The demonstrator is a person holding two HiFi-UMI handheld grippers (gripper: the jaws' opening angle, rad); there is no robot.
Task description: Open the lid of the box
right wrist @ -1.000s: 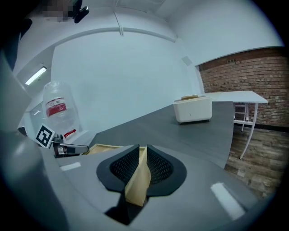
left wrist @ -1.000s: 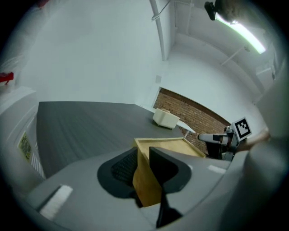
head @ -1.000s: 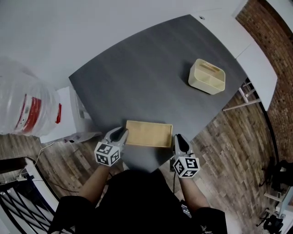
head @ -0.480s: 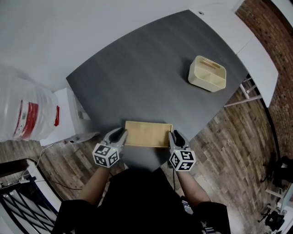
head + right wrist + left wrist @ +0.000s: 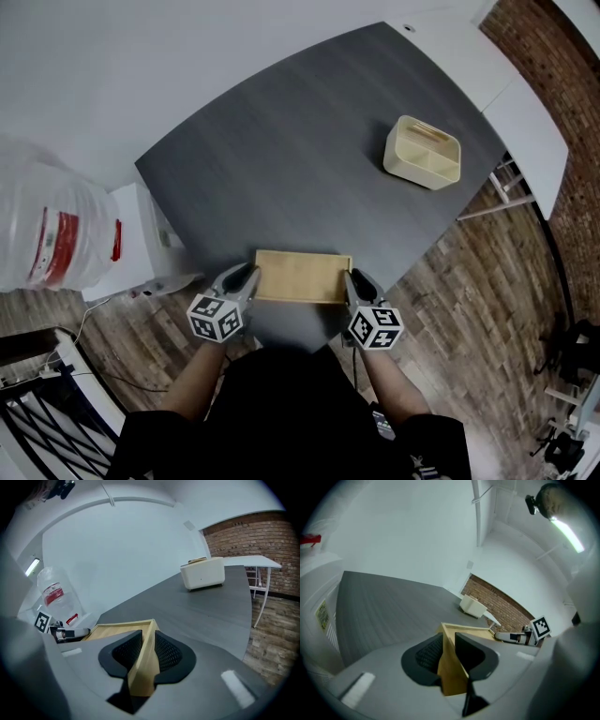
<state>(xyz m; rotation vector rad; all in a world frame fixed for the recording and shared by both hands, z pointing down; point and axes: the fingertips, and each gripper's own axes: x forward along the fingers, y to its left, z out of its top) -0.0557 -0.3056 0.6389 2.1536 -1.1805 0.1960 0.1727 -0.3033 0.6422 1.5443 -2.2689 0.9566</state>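
Overhead, a flat light-wood rectangular box (image 5: 302,276) is seen at a dark grey table's (image 5: 309,159) near edge. Left gripper view: its left wall is clamped by the left gripper (image 5: 449,648). Right gripper view: its right wall is pinched by the right gripper (image 5: 149,644), whose jaws have just been closing.

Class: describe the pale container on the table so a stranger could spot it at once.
Start at the dark grey table. On its far right side stands the cream container, alone. Unlike the flat wooden box at the near edge, it is deep, open-topped and divided inside.
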